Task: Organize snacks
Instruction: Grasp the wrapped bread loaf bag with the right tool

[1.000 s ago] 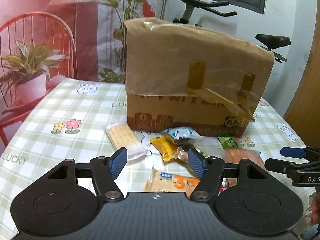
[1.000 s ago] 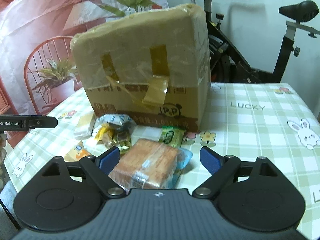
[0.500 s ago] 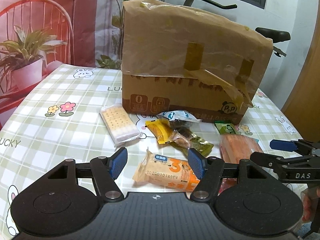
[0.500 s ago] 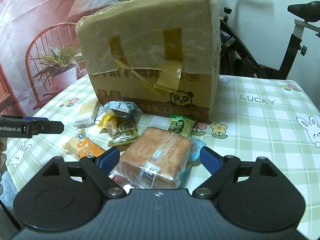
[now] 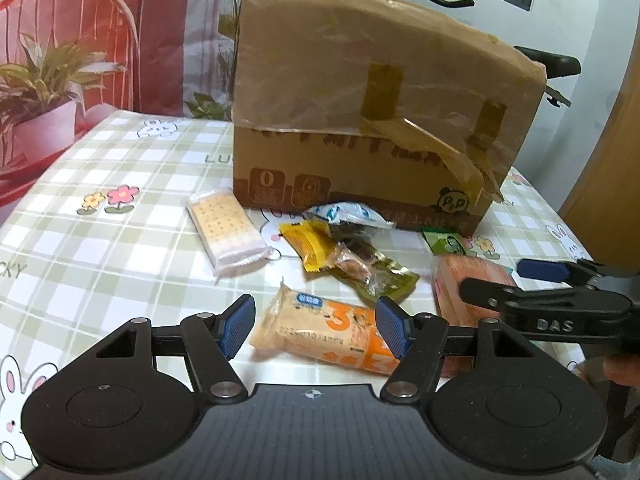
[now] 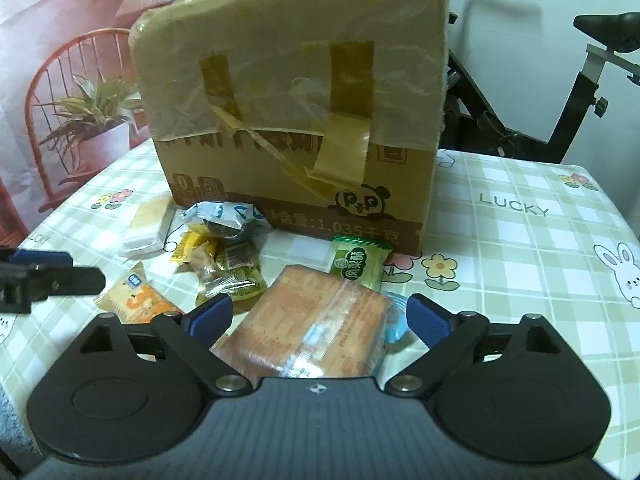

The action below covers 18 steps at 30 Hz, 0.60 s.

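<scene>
The left hand-held gripper (image 5: pixel 316 328) hovered over the checked tabletop (image 5: pixel 120 248) with its jaws partly apart. The orange-printed snack packet (image 5: pixel 320 330) lay flat on the cloth between its blue pads, and neither pad visibly pressed on it. Just ahead of this gripper sat a loose cluster: a yellow wrapper (image 5: pixel 312 246), a clear-and-green crinkled packet (image 5: pixel 376 276) and a blue-and-white wrapper (image 5: pixel 344 214). Ahead and to its left lay the pale cracker pack (image 5: pixel 226 232).

The right hand-held gripper (image 6: pixel 318 322) had its jaws wide and opening further. The large bread-coloured wrapped loaf pack (image 6: pixel 308 328) lay between them on the tabletop, with the pads standing clear of its sides. A small green packet (image 6: pixel 358 262) lay just beyond the loaf, near the foot of the box. A light-blue item (image 6: pixel 394 322) peeked out from under the loaf's right edge; what it was could not be told.

Farther ahead of both grippers stood the taped cardboard box (image 5: pixel 372 120), upright, its flaps covered with clear film and brown tape. From the left wrist view, the right gripper reached in from the right side, beside the loaf. Behind the box an exercise bike (image 6: pixel 560 112) stood off the table.
</scene>
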Available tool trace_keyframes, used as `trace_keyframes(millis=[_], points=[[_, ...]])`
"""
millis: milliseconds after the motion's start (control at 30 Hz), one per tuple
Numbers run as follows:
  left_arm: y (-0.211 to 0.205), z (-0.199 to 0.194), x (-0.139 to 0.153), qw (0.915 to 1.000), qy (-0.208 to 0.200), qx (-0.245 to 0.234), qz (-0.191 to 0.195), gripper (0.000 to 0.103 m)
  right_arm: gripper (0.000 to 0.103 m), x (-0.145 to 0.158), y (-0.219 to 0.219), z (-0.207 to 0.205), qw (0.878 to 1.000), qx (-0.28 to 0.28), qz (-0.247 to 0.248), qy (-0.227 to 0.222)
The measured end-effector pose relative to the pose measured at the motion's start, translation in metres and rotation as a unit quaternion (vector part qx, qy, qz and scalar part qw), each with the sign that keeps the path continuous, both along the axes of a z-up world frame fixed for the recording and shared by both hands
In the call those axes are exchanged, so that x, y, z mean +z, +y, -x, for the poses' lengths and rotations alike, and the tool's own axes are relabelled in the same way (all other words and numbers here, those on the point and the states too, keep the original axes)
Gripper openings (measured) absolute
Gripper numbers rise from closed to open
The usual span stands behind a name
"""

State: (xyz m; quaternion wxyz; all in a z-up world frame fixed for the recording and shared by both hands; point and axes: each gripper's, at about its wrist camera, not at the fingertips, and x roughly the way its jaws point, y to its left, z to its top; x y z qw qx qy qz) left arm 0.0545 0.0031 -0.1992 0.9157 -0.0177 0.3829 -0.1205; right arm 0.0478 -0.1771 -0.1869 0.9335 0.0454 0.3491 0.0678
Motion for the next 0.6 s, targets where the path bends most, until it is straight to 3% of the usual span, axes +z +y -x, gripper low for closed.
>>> trace_keyframes(millis=[400, 467, 500, 600], points=[[-0.007, -0.005, -0.009, 0.9996, 0.023, 0.001, 0.017, 0.066, 0.096, -0.016, 0.000, -0.005, 1.000, -0.004, 0.010, 0.023], [-0.008, -0.006, -0.010, 0.9996, 0.024, -0.001, 0.016, 0.066, 0.091, -0.021, -0.004, -0.004, 0.999, -0.007, 0.007, 0.034], [-0.008, -0.006, -0.011, 0.9995, 0.025, -0.001, 0.016, 0.066, 0.082, -0.023, -0.006, -0.004, 0.999, -0.003, 0.003, 0.039], [-0.007, -0.007, -0.012, 0.9994, 0.030, 0.000, 0.018, 0.066, 0.077, -0.026, -0.011, 0.002, 1.000, 0.001, 0.003, 0.026]])
